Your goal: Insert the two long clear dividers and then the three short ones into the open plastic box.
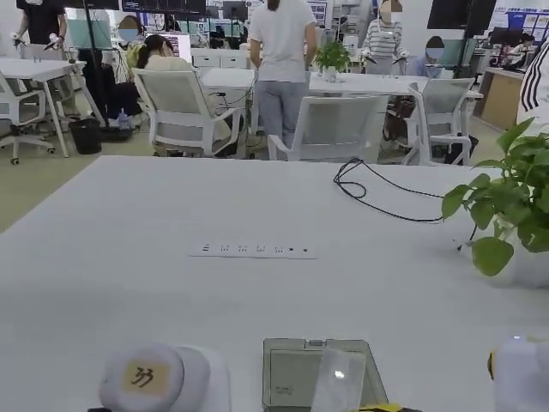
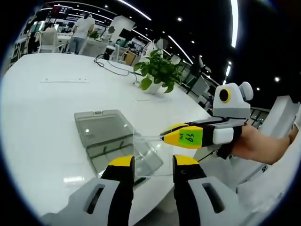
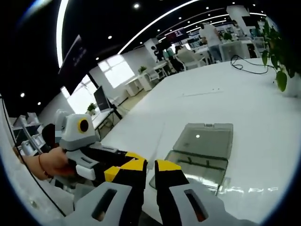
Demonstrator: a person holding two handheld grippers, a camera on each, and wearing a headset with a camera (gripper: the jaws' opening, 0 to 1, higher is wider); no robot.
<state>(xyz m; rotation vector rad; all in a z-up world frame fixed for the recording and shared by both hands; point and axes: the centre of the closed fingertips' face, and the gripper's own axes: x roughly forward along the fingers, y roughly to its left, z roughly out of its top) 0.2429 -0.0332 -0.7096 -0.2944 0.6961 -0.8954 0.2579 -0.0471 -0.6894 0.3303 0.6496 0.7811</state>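
The open plastic box (image 1: 287,378) lies at the table's near edge with its lid folded flat; it also appears as the box (image 2: 101,129) and the box (image 3: 207,139). A clear divider (image 1: 339,386) stands upright over the box. My right gripper (image 3: 151,168) is shut on the divider, which shows edge-on as a thin line. In the left gripper view the right gripper (image 2: 176,137) pinches the clear divider (image 2: 157,117) from the right. My left gripper (image 2: 153,165) is open just below, its jaws on either side of the sheet's lower edge. The left gripper (image 3: 115,165) reaches in from the left.
A potted plant (image 1: 510,215) stands at the table's right edge, with a black cable (image 1: 377,193) looping beside it. A flush socket strip (image 1: 253,250) sits mid-table. Beyond the far edge are white chairs (image 1: 184,112) and several people.
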